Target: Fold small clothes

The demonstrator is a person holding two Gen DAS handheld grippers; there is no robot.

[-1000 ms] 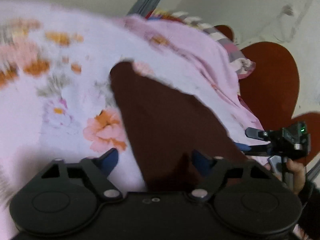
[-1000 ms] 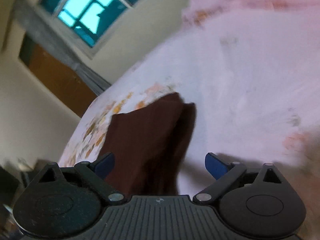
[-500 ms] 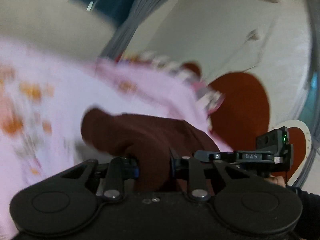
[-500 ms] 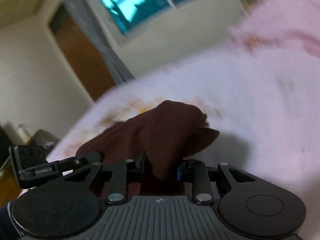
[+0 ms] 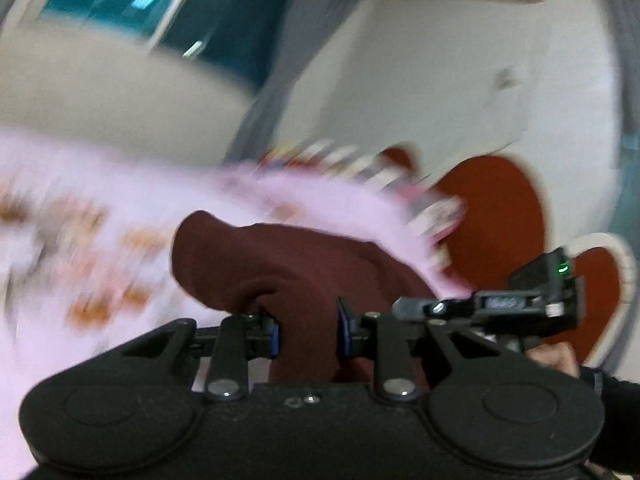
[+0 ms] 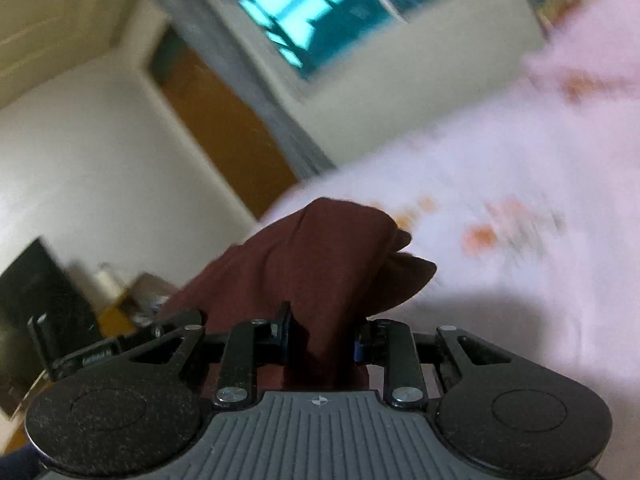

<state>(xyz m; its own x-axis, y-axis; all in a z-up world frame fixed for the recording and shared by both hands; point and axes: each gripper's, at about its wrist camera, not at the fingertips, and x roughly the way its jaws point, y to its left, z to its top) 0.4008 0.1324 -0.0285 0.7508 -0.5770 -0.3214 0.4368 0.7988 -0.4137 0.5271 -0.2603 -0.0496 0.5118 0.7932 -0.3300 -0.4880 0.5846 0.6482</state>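
Left claw (image 5: 306, 334) and right claw (image 6: 322, 340), each clenched on a bunched dark maroon cloth garment (image 5: 296, 268), hold it above the pink floral bedsheet (image 6: 520, 280); the fold appears barely begun.

Maroon cloth over the bed, between both tongs.

Bunched dark maroon fabric garment (image 5: 304, 264) raised above pale pink flower-printed bedsheet (image 5: 100, 208), pinched between left tongs (image 5: 306, 330) and right tongs (image 6: 322, 334). Beyond it, ruffled pink pillow (image 5: 360, 192) at the bed's far end, before red heart-shaped headboard (image 5: 496, 208). Right of left tongs, the other black tool (image 5: 516, 304). Behind the bed, blue-paned window (image 6: 304, 12); left of it, brown wooden door (image 6: 228, 120).
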